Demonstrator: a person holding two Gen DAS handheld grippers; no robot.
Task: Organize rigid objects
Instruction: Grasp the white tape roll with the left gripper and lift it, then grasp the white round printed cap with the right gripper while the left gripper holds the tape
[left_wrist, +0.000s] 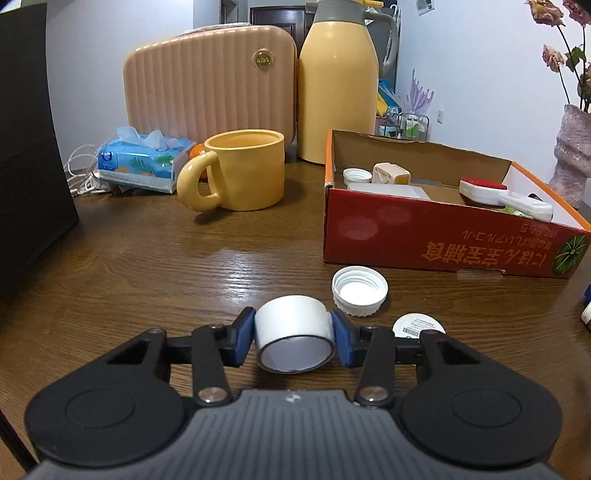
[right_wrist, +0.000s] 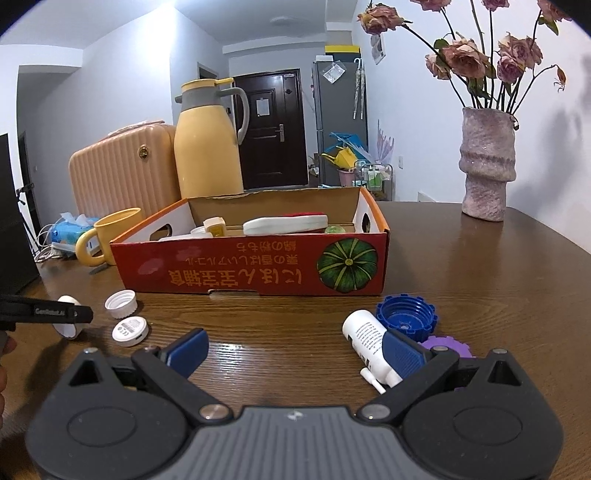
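pinching tape roll — left hand-held gripper, pads touching

a white tape roll lies on its side between the pads of the left claw, open core facing back toward the camera. just beyond that claw's right finger sits a white screw cap, hollow side up, and beside the same finger a flat white disc with a label. farther ahead and right stands the red cardboard box, open, already holding several white items. beside the right claw's right finger lies a small white bottle, touching a blue cap; a purple gear-shaped piece lies close by.
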